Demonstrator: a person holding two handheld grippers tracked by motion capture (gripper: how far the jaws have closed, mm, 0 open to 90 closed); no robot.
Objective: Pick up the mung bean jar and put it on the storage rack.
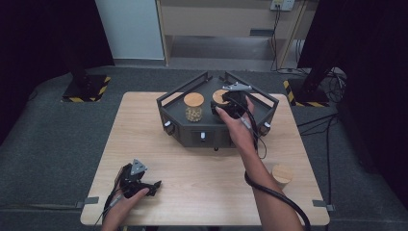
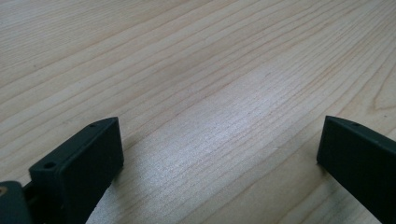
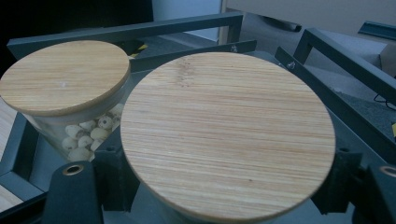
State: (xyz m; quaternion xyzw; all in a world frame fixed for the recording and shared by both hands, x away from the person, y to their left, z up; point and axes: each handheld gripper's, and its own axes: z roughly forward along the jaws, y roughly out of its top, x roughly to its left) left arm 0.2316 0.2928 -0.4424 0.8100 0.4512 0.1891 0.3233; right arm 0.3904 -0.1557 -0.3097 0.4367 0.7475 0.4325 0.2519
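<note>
High view is showing a light wooden counter [image 1: 192,168] carrying a dark grey six-sided metal tray with raised rails [image 1: 217,126], which is sitting at the counter's far middle. Two glass jars with round bamboo lids are standing inside that tray. One, the glass jar of pale beans [image 1: 194,108], is standing in the tray's left part. The other, the gripped glass jar [image 1: 220,98], is standing just beside it to the right, in the tray's middle. A third thing with a bamboo top, a short round container [image 1: 282,174], is standing on the counter well apart from the tray, toward the near right corner.

The right gripper [image 1: 233,107] is reaching into the tray from the near side, and its fingers are closing on the gripped jar just under the lid; in the right gripper view the two black fingers [image 3: 114,172] are pressing on either side of the jar below the wide bamboo lid [image 3: 228,133], with the bean jar [image 3: 74,100] beside it.

The left gripper [image 1: 153,186] is lying on the counter well apart from the tray, at the near left. In the left gripper view its fingers [image 2: 84,163] are standing wide apart over bare wood, holding nothing.
</note>
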